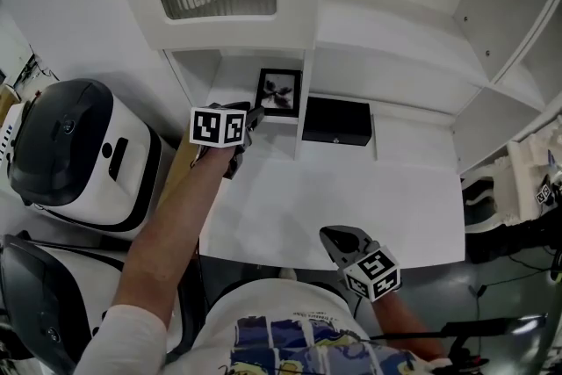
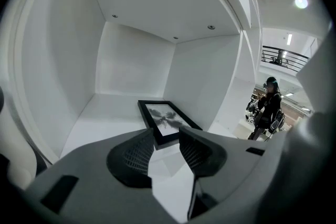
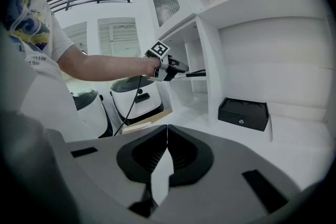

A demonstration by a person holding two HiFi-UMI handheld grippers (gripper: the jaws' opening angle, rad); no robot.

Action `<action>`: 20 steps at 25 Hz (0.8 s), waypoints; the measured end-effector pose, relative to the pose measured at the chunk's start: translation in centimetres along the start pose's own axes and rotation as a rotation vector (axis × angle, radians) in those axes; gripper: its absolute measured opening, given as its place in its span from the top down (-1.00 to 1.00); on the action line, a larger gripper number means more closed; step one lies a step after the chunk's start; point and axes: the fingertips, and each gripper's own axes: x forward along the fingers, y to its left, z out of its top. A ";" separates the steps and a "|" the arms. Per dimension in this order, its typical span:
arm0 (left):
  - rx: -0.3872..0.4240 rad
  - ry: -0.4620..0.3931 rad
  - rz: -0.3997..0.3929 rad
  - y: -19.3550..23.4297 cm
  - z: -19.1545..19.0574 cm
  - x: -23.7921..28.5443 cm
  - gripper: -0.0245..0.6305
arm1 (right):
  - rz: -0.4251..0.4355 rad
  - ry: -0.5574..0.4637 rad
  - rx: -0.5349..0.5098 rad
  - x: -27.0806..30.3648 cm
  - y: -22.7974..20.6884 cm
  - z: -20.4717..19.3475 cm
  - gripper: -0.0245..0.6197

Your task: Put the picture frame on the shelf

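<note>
Black picture frame [image 2: 166, 118] is pinched by its near corner between the left gripper [image 2: 166, 134] jaws, reaching ahead of them into a white shelf [image 2: 131, 76] compartment. The right gripper [image 3: 167, 131] jaws are pressed together, empty.

Open white counter [image 1: 351, 206] before the shelf [image 1: 395, 70]; upright divider [image 1: 307, 101] between picture frame [image 1: 279, 92] and black box [image 1: 336, 121].

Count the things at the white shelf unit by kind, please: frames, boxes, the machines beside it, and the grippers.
picture frame: 1
black box: 1
white-and-black machines: 2
grippers, the left gripper and the right gripper: 2
Total: 6
</note>
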 end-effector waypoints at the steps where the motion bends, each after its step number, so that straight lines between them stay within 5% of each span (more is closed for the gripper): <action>1: 0.001 -0.006 -0.002 0.0 0.0 -0.4 0.42 | -0.001 0.001 -0.001 0.0 0.3 0.0 0.85; 7: 0.001 -0.038 -0.019 0.2 -0.5 -3.6 0.43 | -0.008 0.010 -0.015 0.7 2.6 -0.1 0.85; 20: 0.073 -0.035 -0.140 -0.6 -7.0 -15.0 0.87 | -0.044 0.005 -0.034 3.9 10.5 0.9 0.85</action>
